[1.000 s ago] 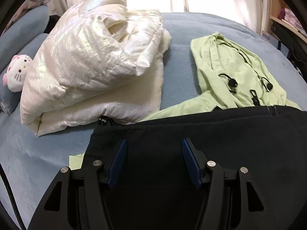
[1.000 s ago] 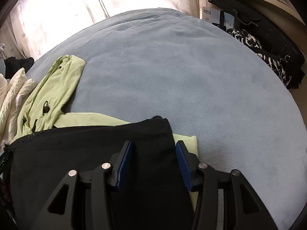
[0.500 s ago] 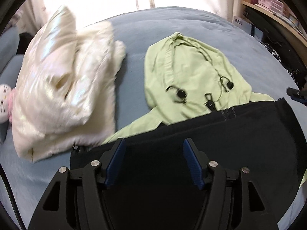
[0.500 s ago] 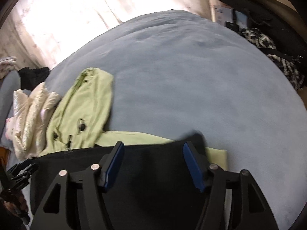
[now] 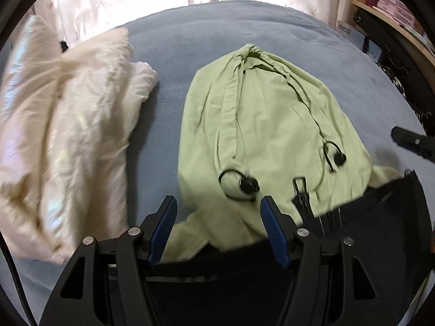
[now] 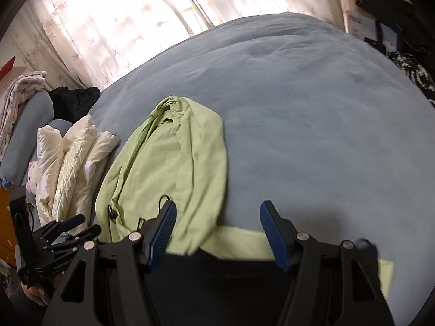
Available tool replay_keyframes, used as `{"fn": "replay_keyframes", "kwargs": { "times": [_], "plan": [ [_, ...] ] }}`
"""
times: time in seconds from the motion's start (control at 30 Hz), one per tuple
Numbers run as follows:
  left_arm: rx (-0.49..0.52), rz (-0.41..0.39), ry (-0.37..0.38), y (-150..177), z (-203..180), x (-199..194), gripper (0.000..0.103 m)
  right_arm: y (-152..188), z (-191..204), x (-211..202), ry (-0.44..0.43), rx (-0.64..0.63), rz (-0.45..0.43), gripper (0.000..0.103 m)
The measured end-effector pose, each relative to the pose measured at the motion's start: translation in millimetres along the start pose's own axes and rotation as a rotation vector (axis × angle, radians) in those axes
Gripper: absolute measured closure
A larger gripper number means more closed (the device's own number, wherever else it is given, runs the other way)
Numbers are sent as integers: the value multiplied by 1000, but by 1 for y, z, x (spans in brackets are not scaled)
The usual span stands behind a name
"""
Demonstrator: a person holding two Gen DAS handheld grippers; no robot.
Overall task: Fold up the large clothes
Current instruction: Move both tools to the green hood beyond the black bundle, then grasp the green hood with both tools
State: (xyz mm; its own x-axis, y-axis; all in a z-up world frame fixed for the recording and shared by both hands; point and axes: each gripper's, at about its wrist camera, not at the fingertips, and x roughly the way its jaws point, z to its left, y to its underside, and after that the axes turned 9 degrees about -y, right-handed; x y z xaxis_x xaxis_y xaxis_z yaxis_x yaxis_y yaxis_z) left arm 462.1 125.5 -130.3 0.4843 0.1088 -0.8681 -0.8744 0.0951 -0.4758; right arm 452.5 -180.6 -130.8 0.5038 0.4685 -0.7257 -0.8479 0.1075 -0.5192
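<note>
While my left claw point(image 5: 218, 228) and right claw point(image 6: 217, 231) both hang apart, gripping nothing, the black fleece garment point(image 5: 367, 233) lies at six o'clock across the pale green hooded cotton jacket point(image 5: 266, 125) on the blue bed point(image 6: 299, 95), apparently spread flat for folding.

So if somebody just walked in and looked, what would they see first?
Probably the light green hooded jacket, spread out in the middle of the blue bed, with black cord toggles on its front. Left of it lies a puffy cream coat, folded into a bundle. A black garment covers the green jacket's near end, just in front of the open left gripper.
</note>
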Motion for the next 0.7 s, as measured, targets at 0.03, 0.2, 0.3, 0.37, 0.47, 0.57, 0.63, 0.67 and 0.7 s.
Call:
{"fn": "replay_keyframes", "kwargs": {
  "times": [0.03,0.2,0.3,0.37,0.47,0.57,0.63,0.67,0.7],
  "plan": [
    [-3,7,1,-3,-1,4,41,-2,-1,5,-2,5,6,39],
    [5,36,6,-22,-7,26,38,-19,-7,42,21,33,27,39],
    [14,46,-22,-29,-10,39,34,-29,-14,61,27,58,55,39],
    [16,57,-22,-34,-12,49,33,-35,-19,71,28,73,58,39],
    [-5,77,-9,-38,-11,62,33,-45,-21,85,14,83,57,39],
    [-26,74,17,-40,-11,69,33,-56,-19,102,-10,92,67,39],
    [-30,61,31,-42,-12,71,34,-65,-17,114,-11,96,71,39],
    [-29,53,32,-42,-12,71,37,-67,-16,117,-18,98,64,39],
    [-29,43,36,-44,-12,71,50,-70,-15,121,-29,106,58,38]
  ]
}}
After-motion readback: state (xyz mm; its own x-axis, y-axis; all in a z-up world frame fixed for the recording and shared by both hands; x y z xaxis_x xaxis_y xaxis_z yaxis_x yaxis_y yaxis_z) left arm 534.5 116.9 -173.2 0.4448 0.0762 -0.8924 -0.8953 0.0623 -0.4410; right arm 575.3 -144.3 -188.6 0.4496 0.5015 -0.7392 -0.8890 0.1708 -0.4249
